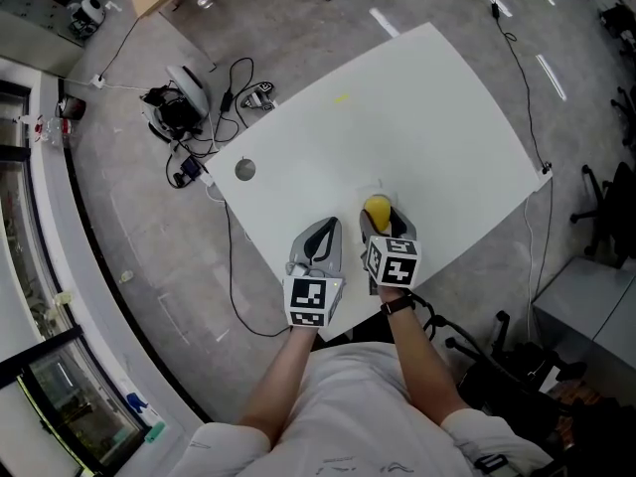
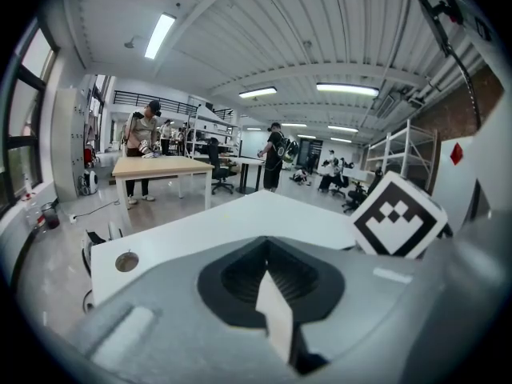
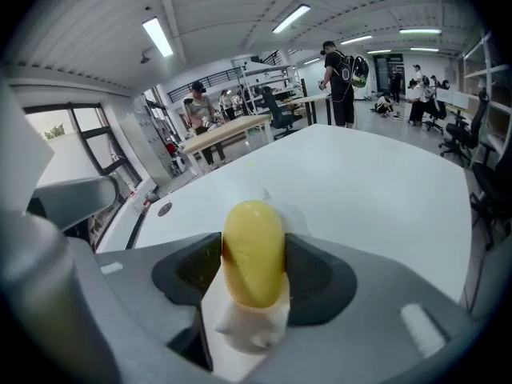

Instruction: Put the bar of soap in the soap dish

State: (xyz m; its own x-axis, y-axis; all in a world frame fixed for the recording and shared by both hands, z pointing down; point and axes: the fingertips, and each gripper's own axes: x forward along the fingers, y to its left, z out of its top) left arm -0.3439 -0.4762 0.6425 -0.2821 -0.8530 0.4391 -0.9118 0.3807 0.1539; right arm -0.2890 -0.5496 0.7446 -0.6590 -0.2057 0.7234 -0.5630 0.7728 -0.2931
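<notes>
Left tongs [image 2: 276,314]: pressed together, nothing between them, hanging over the near edge of the white tabletop [image 1: 427,117] just left of the soap. They look parked, since one tool is enough for this job.

Right tongs [image 1: 386,225]: pinching the yellow bar of soap [image 3: 254,246] by its sides. The bar stands on end between the jaws, its rounded top poking out past the tips. It is off the tabletop, probably gripped that way so it can be lowered end-first.

Just beyond the soap there is a pale low shape [image 1: 368,189] on the tabletop, likely the soap dish. It is white on white and too faint to be sure. If so, the soap is close to it but not in it yet.

Farther left of the soap: round grey cable port [image 1: 244,169]. Beyond that, a cable tangle [image 1: 199,127] on the floor.
</notes>
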